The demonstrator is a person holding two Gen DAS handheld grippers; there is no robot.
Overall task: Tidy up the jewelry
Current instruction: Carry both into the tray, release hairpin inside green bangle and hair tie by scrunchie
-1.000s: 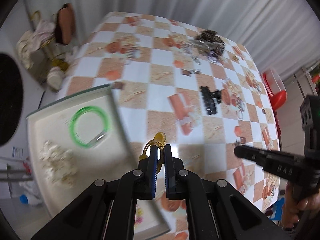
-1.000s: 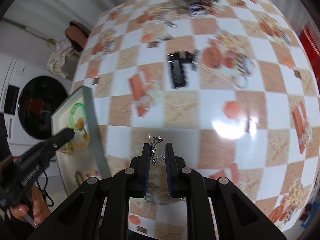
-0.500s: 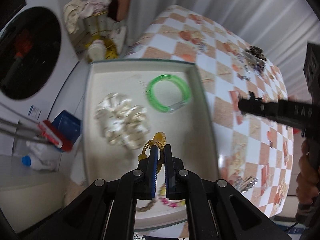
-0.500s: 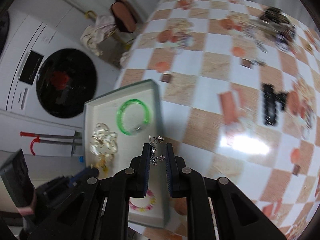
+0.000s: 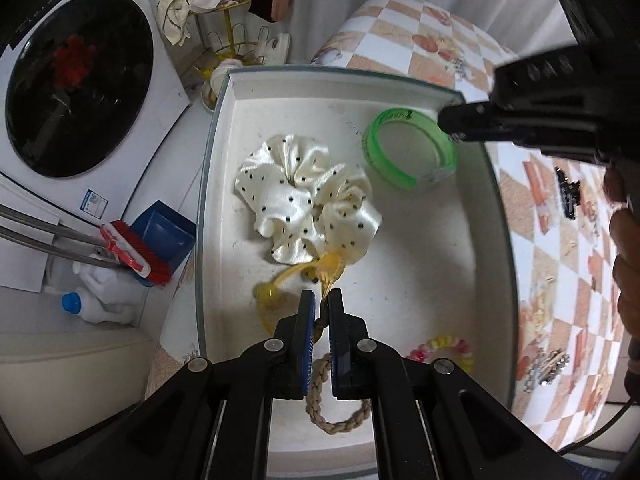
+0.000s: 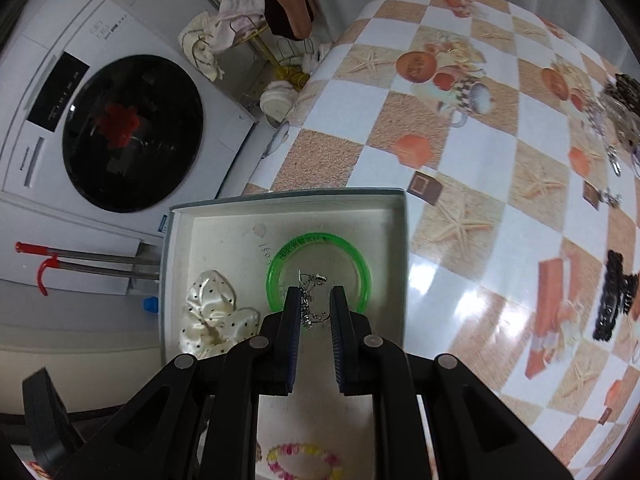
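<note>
A white tray [image 5: 408,92] [image 6: 288,208] sits at the table's corner. It holds a green bangle [image 5: 408,152] [image 6: 318,270], a cream dotted scrunchie [image 5: 304,208] [image 6: 212,312], a braided tan band [image 5: 332,416] and a pink-yellow bead bracelet [image 5: 444,350] [image 6: 304,458]. My left gripper [image 5: 322,304] is shut on a yellow hair tie [image 5: 304,276] low over the tray, next to the scrunchie. My right gripper [image 6: 315,304] has its jaws slightly apart; a small silver chain [image 6: 308,300] hangs against the left finger above the bangle. The right gripper also shows in the left wrist view [image 5: 520,116].
The checkered tablecloth [image 6: 480,200] carries a black claw clip [image 6: 610,296] [image 5: 568,196], a pile of jewelry [image 6: 620,108] at the far right and silver pieces [image 5: 544,368]. A washing machine [image 6: 120,128], a yellow rack [image 5: 228,20] and a red brush [image 5: 132,252] stand beside the table.
Both grippers swung left from over the table to over the tray and came down lower. The right gripper's jaws have parted a little around the chain.
</note>
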